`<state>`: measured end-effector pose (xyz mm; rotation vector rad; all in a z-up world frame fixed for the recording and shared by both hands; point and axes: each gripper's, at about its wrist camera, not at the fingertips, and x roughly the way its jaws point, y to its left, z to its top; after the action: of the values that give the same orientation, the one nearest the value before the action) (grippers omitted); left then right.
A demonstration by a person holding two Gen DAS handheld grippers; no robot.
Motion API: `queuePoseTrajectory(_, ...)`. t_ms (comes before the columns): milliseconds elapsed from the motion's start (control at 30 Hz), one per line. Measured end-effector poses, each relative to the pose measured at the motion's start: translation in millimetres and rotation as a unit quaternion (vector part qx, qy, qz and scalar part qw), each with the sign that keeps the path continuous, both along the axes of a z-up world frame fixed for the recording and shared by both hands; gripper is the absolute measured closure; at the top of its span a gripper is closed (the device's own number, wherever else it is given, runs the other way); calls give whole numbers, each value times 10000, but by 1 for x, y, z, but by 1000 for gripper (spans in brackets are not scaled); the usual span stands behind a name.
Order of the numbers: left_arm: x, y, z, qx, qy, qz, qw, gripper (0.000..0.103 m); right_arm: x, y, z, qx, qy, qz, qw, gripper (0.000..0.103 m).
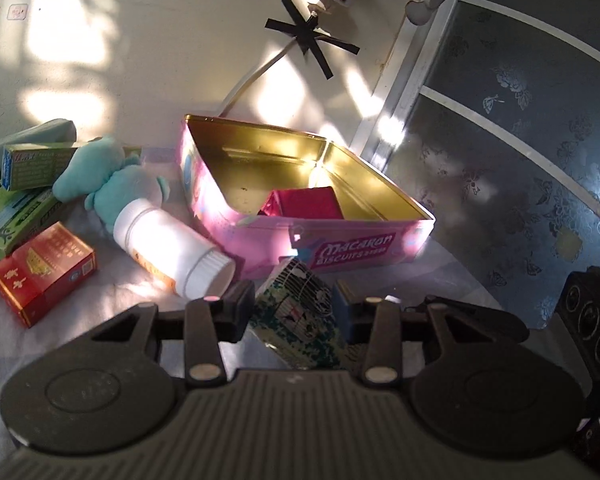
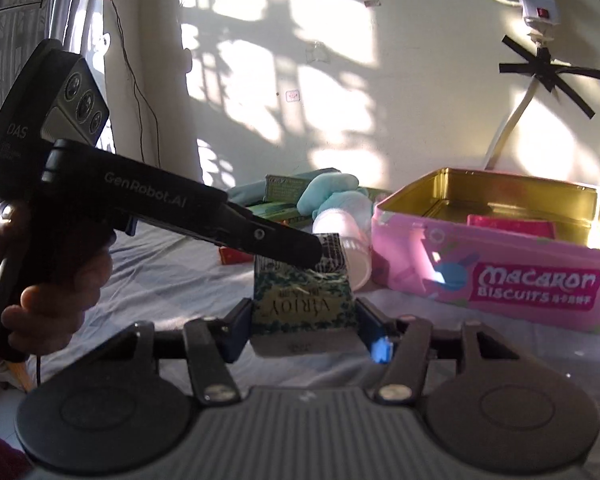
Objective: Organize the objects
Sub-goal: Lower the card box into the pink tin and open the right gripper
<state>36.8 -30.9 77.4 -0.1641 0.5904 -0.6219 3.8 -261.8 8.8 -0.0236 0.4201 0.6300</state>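
My left gripper (image 1: 294, 304) and right gripper (image 2: 304, 320) both clamp the green box (image 2: 305, 304), the pink tin (image 2: 496, 264) lying just beyond it, to its right.

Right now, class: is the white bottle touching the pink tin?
Touching. In the left wrist view the white bottle, lying on its side, leans its cap end against the pink tin's wall, with no gap visible.
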Motion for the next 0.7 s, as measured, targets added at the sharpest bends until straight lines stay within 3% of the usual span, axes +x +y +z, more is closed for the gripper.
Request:
queuePoseTrajectory(133, 25, -40, 23, 107, -486, -177, 9986, 59, 23, -15, 22, -29, -455, -516, 9976, 48)
queuePoseTrajectory(233, 48, -63, 30, 301, -779, -109, 9964, 59, 56, -24, 30, 25, -548, -800, 9953, 48)
queuePoseTrajectory(367, 82, -74, 25, 478, -728, 239, 9959, 59, 101, -27, 24, 56, -430, -999, 9941, 48)
queuePoseTrajectory(500, 104, -76, 8, 772, -458, 710, 9934, 57, 134, -19, 4, -101, -412, -1305, 9905, 32)
queuePoseTrajectory(600, 99, -67, 4, 708, -388, 974, 9920, 56, 141, -19, -5, 57, -293, -1403, 9897, 32)
queuePoseTrajectory(700, 81, -59, 6, 550, -571, 1105, 9907, 53, 139, -20, -9, 82, -280, -1467, 9887, 32)
